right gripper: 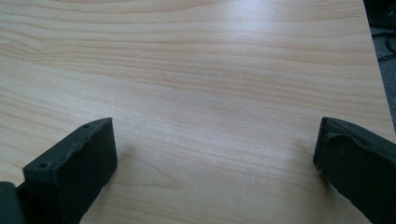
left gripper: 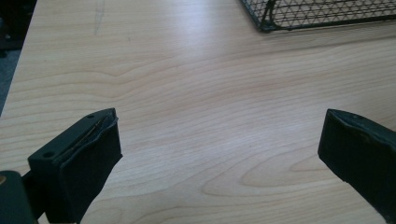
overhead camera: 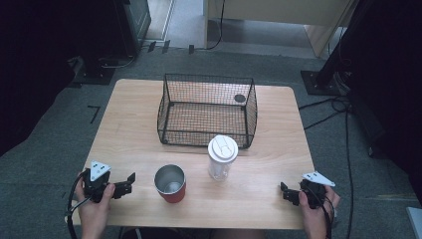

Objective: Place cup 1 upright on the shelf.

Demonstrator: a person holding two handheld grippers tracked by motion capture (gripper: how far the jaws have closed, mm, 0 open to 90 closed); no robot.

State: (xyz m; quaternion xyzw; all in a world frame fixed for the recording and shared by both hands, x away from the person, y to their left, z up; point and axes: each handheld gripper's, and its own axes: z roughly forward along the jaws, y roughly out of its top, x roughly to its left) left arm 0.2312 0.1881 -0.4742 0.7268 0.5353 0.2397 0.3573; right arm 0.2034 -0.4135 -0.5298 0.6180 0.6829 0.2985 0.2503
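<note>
Risk sits mostly with the two drinking vessels standing near the middle of the table (overhead camera: 124,99), since both are tall enough to topple if struck from the side. Left gripper (overhead camera: 125,184) rests at the near left edge with its jaws spread wide, nothing between them; the red cup (overhead camera: 170,183) with its steel lining stands just to its right, open end up. Right gripper (overhead camera: 288,193) rests at the near right edge, jaws likewise wide and empty, well apart from the clear tumbler (overhead camera: 222,157) with the white lid, which stands upright just in front of the wire basket (overhead camera: 206,109). A sideways sweep from the left could knock the cup over. The tumbler, being narrow and top-heavy under its lid, would probably tip against the basket's near wall if a jaw pushes it rather than closing around it.
</note>
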